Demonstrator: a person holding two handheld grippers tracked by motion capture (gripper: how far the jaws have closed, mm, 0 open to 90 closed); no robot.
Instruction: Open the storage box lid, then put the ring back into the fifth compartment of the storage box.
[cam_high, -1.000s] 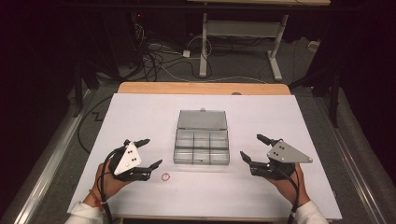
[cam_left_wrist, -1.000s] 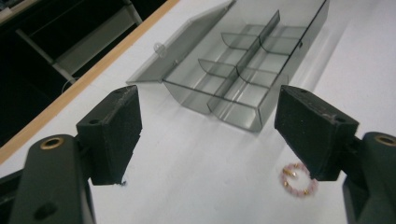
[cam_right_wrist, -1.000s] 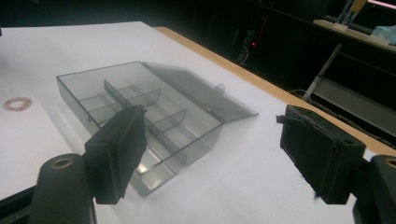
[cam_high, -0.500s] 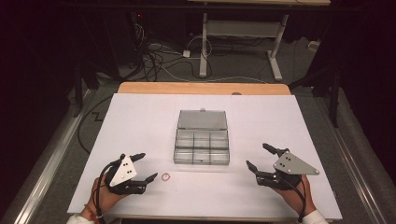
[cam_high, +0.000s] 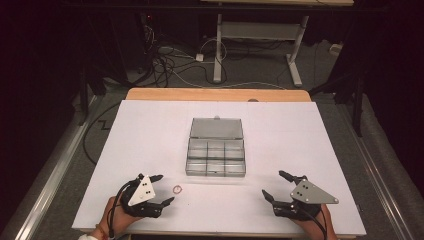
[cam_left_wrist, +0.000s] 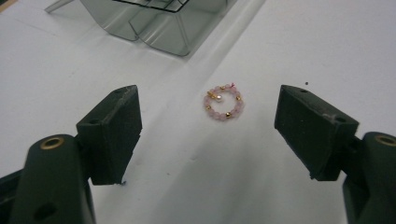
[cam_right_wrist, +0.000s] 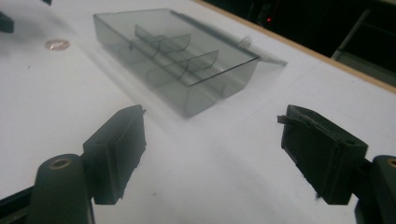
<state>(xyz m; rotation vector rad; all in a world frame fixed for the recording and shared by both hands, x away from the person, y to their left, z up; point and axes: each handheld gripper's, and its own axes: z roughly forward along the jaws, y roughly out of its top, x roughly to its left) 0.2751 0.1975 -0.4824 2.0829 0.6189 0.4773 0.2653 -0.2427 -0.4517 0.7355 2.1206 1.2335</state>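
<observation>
White table (cam_high: 300, 130): left hand-held gripper (cam_high: 163, 189) gapes wide, empty, near bracelet (cam_high: 177, 189).

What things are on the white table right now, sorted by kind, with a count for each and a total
Beaded bracelet, pink with gold beads: 1
Clear compartment box, lid open: 1
Handheld grippers, left gripper and right gripper, both open: 2
Total: 4
</observation>
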